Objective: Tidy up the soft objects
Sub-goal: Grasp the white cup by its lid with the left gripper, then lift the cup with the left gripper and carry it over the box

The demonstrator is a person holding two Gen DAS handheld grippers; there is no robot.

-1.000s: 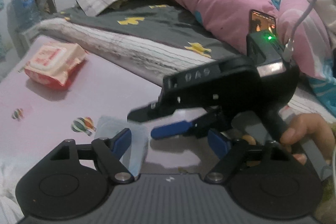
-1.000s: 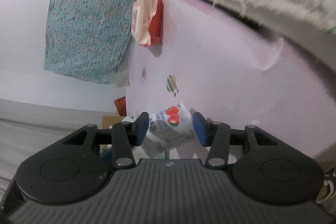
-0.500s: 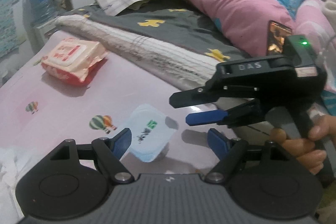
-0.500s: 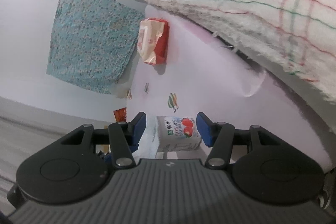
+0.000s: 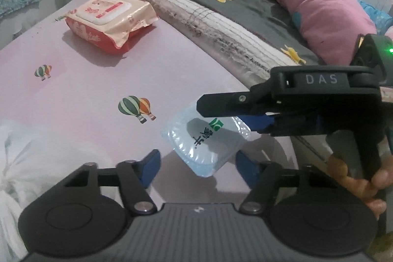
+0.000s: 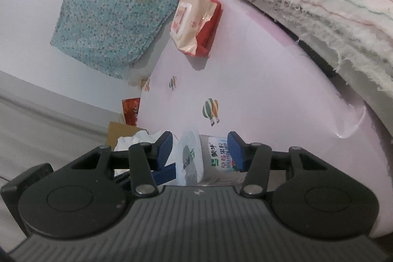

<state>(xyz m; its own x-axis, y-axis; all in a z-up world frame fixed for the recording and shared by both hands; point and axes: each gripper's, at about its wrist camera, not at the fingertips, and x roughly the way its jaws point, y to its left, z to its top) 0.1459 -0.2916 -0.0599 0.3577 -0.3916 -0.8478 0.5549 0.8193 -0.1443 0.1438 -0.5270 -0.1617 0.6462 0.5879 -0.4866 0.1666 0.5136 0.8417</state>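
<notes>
Pink balloon-print sheet (image 5: pixel 81 95) w/ wipes pack (image 5: pixel 110 21); both grippers' jaws closing round pouch (image 5: pixel 206 141).

Left wrist cam: close above the pink sheet (image 5: pixel 172 60), angled steeply down, facing the wipes pack (image 5: pixel 110 21) and blankets behind it. Right wrist cam: lower, shallower, rolled sideways, same wipes pack (image 6: pixel 196 26) ahead. Both share the sheet, wipes pack, and yogurt cup (image 5: pixel 208 139) (image 6: pixel 196 158).

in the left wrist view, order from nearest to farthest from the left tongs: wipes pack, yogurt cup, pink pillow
1. yogurt cup, right between the left tongs, whose jaws are closing
2. wipes pack, up left on the pink sheet
3. pink pillow, far right on the bed
</notes>
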